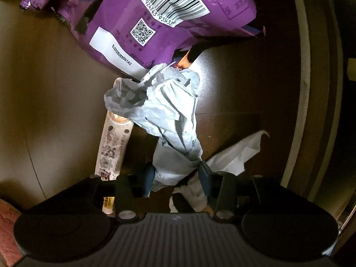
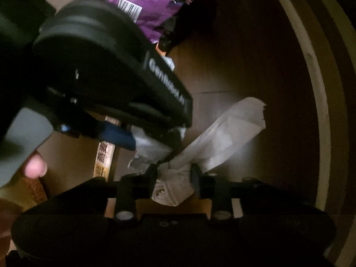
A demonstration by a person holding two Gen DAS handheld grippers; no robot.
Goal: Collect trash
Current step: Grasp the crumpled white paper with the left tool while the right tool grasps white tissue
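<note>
The left gripper [image 1: 175,175] pinches a crumpled pale tissue [image 1: 164,111] lying on the brown table [image 1: 55,89]. Just beside it, the right gripper [image 2: 174,178] pinches a second white tissue [image 2: 222,133]. A purple bag [image 1: 155,22] lies beyond, touching the first tissue, and a printed sachet [image 1: 113,146] lies alongside on the left

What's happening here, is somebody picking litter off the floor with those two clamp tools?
Yes. A person holds a gripper in each hand over trash on a brown floor. The left gripper is shut on a crumpled pale paper, and the right gripper is shut on a white tissue beside it. A purple snack bag and a long stick packet lie untouched nearby.
</note>
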